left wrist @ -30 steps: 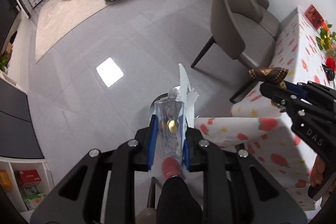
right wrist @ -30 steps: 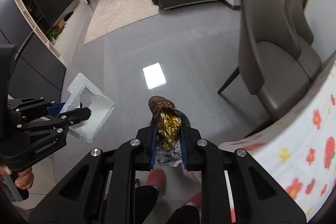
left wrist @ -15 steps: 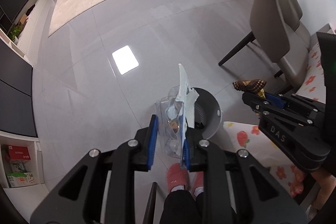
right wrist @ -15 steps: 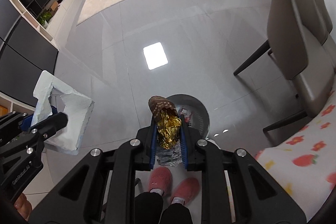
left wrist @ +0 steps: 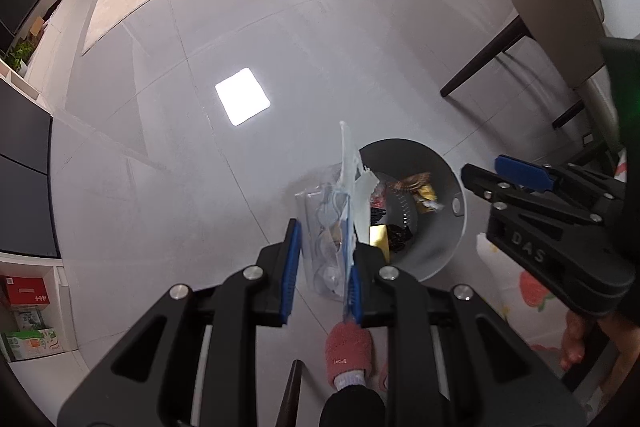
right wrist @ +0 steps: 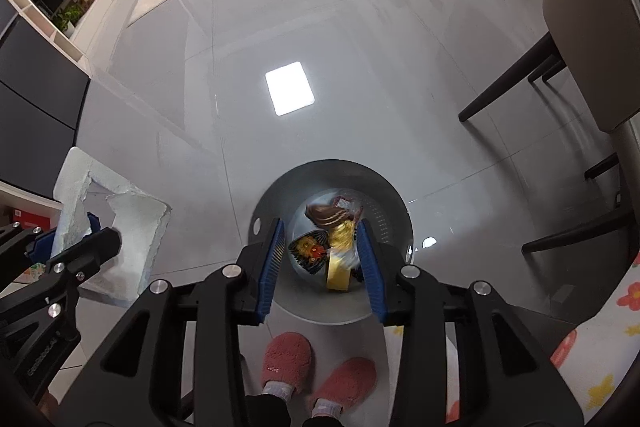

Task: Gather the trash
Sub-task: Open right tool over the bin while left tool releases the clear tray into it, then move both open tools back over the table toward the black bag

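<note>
With the right gripper (right wrist: 322,253) directly above the grey bin (right wrist: 390,195), its fingers have just been opening with nothing between them, the brown-and-gold wrapper (right wrist: 334,223) is inside, while the left gripper (left wrist: 320,269), beside the bin, grips the clear blister pack (left wrist: 330,219), still to be dropped.

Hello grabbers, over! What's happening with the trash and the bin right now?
Right gripper over the bin, jaws just opening, gold wrapper dropping in. Left gripper shut on clear plastic packaging, beside the bin. Nothing blocking.

"DAS" stands on the right gripper (left wrist: 480,183) body; "SPORT" on the pink slipper (left wrist: 347,354).
</note>
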`<action>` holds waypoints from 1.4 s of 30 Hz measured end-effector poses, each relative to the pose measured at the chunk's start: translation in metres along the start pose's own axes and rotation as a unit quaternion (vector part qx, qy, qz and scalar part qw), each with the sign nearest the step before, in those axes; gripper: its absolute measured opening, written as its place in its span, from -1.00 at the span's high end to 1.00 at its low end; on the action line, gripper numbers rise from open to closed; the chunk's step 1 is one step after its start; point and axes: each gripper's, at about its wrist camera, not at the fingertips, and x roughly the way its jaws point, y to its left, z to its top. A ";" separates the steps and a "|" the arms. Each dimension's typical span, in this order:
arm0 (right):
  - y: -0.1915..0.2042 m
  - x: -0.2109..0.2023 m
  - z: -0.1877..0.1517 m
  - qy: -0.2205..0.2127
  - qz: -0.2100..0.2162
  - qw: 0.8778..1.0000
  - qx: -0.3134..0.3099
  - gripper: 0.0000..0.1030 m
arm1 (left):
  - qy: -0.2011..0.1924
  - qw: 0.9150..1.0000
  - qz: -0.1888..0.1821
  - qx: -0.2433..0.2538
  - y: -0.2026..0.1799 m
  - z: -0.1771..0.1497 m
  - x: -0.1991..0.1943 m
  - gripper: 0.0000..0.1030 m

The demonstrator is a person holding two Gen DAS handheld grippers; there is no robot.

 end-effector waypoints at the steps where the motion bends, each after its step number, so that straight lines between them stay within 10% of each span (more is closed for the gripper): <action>1: -0.002 0.000 -0.001 -0.001 -0.002 1.000 0.001 0.29 | 0.002 1.000 0.000 -0.002 -0.003 0.001 0.006 0.57; 16: -0.039 0.006 -0.016 -0.010 -0.035 0.999 0.036 0.27 | 0.001 0.999 0.009 0.031 -0.047 0.015 0.068 0.52; 27: -0.060 -0.003 -0.017 -0.019 -0.047 0.997 0.053 0.27 | -0.003 0.998 0.035 0.053 -0.071 0.018 0.071 0.03; 42: -0.020 -0.133 0.003 -0.053 -0.035 0.998 0.019 0.27 | -0.049 0.996 0.049 0.049 -0.034 0.035 -0.098 0.03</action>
